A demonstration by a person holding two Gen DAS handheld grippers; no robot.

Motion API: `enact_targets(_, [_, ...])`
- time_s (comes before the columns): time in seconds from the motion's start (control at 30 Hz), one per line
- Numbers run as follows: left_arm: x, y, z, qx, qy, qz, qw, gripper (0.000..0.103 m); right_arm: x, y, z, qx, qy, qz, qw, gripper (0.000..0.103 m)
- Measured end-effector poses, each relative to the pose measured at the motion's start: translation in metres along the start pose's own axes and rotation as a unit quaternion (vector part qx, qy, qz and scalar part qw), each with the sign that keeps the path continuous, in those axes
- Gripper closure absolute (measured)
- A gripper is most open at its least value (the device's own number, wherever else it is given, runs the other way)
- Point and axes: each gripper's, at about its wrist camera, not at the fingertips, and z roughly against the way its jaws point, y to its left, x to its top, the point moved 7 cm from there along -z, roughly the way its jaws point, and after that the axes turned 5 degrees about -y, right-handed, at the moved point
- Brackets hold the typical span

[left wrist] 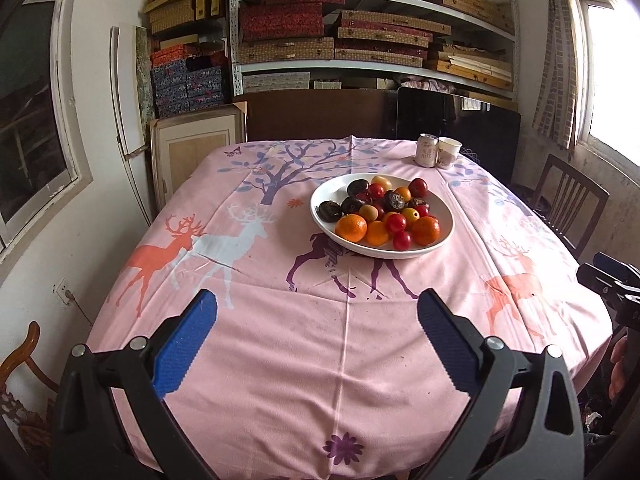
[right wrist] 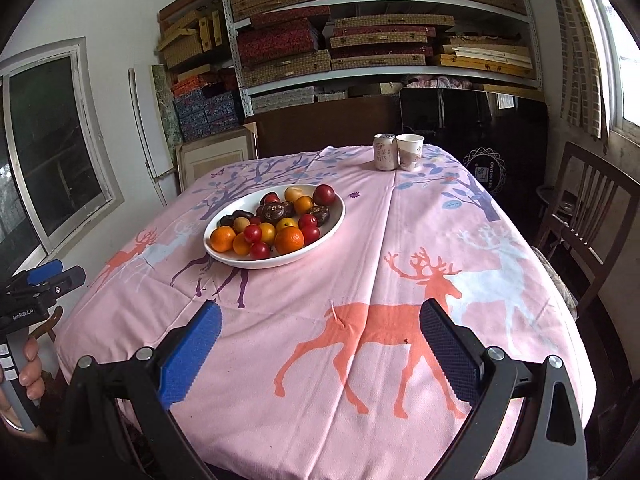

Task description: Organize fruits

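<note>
White bowl (left wrist: 440, 240) heaped with orange, red, yellow, dark fruits (left wrist: 384, 212)

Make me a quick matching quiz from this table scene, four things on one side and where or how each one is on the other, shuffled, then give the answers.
1. white bowl
2. paper cup
3. left gripper
4. wooden chair

A. beside the drink can
B. open, empty, above the tablecloth
C. holds oranges and small red fruits
D. at the table's right side

Pairs: 1-C, 2-A, 3-B, 4-D
</note>
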Motion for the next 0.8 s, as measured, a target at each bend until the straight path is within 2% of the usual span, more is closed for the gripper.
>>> enact_targets(0.37, [0.006, 0.009, 0.015, 0.020, -0.013, 0.014, 0.9996, 0.005, -0.001, 0.001, 0.010, 0.001, -0.005, -0.002, 1.000, 0.003])
enact_targets(0.47, [0.007, 0.010, 0.015, 0.036, -0.017, 0.006, 0.9992, 0.005, -0.004, 0.001, 0.007, 0.002, -0.001, -0.008, 1.000, 0.003])
enact_targets(0.6, [0.006, 0.006, 0.014, 0.037, -0.019, -0.005, 0.9991, 0.005, -0.008, 0.003, 0.006, 0.005, 0.002, -0.011, 1.000, 0.003])
enact_targets(0.8, [0.009, 0.012, 0.015, 0.054, -0.031, 0.000, 0.9981, 0.005, -0.009, 0.004, 0.007, 0.006, 0.002, -0.011, 1.000, 0.003])
